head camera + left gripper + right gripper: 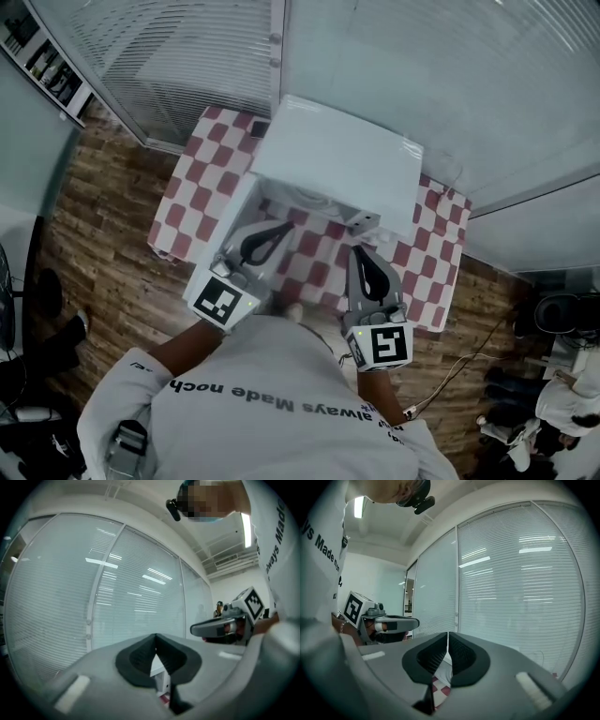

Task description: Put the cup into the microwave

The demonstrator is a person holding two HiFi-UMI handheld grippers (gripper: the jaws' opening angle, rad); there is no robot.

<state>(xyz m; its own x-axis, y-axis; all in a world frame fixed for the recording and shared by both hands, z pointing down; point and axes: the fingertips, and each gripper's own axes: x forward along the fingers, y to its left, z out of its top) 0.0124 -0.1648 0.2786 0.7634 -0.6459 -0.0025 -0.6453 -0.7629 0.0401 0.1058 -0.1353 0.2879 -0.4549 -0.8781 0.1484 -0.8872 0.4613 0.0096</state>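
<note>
Near the checkered table's (187, 211) front edge, left gripper (284, 229) and right gripper (360, 253) hover before the white microwave (337, 155), both with jaws closed together and empty; the cup cannot be made out.

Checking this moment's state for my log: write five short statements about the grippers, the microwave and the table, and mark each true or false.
1. The left gripper has its jaws together with nothing between them. True.
2. The right gripper is clamped on a cup. False: its jaws are together and empty.
3. The microwave is white. True.
4. The microwave stands on a plain blue cloth. False: it stands on a red-and-white checked cloth.
5. The floor beside the table has a wood pattern. True.
</note>
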